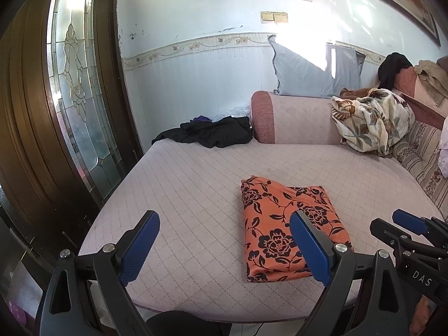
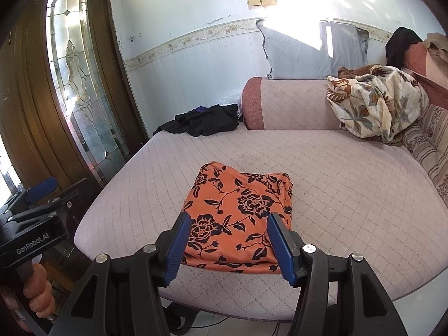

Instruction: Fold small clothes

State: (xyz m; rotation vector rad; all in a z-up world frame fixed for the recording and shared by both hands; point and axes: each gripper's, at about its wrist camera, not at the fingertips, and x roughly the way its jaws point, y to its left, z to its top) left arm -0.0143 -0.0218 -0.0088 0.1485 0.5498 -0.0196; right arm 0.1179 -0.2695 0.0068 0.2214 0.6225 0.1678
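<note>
Orange black-flowered cloth on pale lilac quilted cushion.

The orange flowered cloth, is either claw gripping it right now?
No, the orange flowered cloth lies folded on the quilted cushion, with both claws open and clear of it.

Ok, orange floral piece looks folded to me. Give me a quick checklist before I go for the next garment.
1. Orange floral garment folded into a compact rectangle, flat on the quilted cushion: ok.
2. Left gripper open, nothing between its fingers: ok.
3. Right gripper open and empty, above the garment's near edge, not gripping it: ok.
4. Next piece available: black clothes pile lies at the cushion's far edge by the armrest: ok.
5. Whether that pile is one garment or several: cannot tell; a purple bit shows on top.
6. Path across the cushion to the pile: ok, only the folded garment lies between.
</note>
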